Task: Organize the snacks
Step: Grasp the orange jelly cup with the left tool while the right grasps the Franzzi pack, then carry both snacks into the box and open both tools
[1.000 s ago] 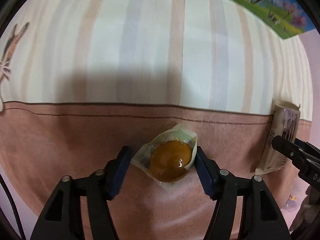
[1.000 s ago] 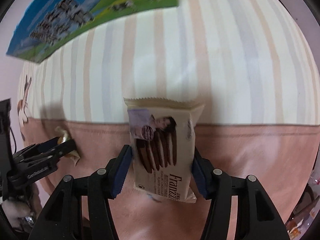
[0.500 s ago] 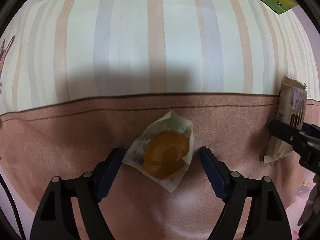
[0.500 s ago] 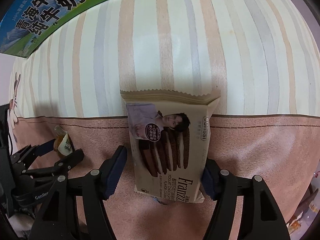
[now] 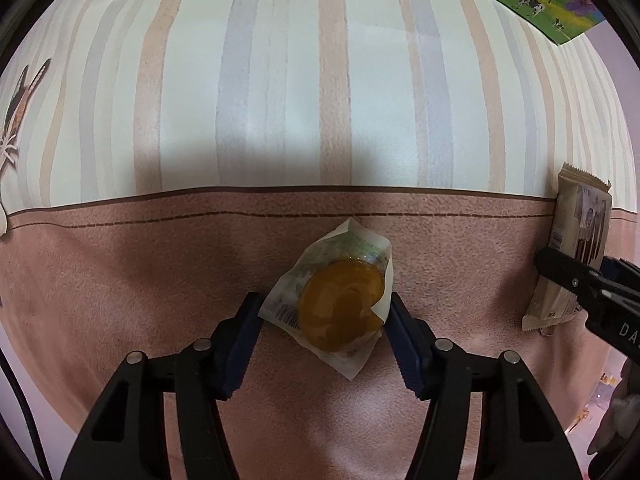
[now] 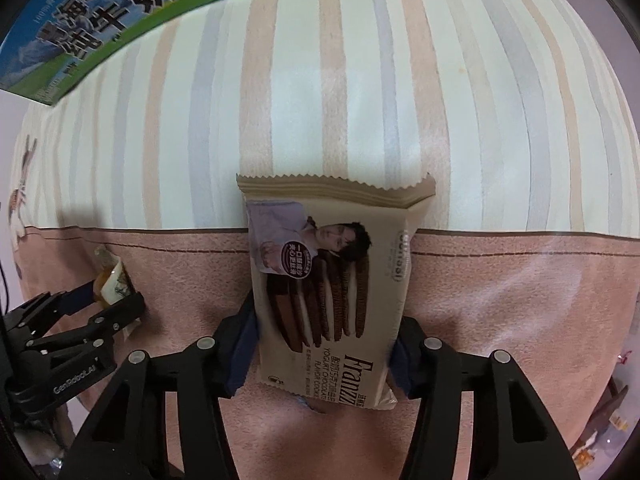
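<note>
My left gripper [image 5: 324, 320] is shut on a small orange jelly cup [image 5: 340, 310] in a clear wrapper, over the pink band of the striped cloth. My right gripper [image 6: 324, 332] is shut on a beige Franzzi cookie pack [image 6: 332, 292], held lengthwise between the blue pads. The cookie pack also shows at the right edge of the left wrist view [image 5: 576, 256]. The jelly cup also shows in the right wrist view [image 6: 110, 280], held by the left gripper at the far left.
A striped cream and pink cloth [image 5: 320, 100] covers the surface. A blue and green milk carton [image 6: 120, 12] lies at the far side, its corner also in the left wrist view [image 5: 552, 0]. A cat print [image 5: 16, 104] sits at the cloth's left edge.
Half a second ago both grippers stood open around their snacks. Now both have closed on them: left on the jelly cup, right on the cookie pack.
</note>
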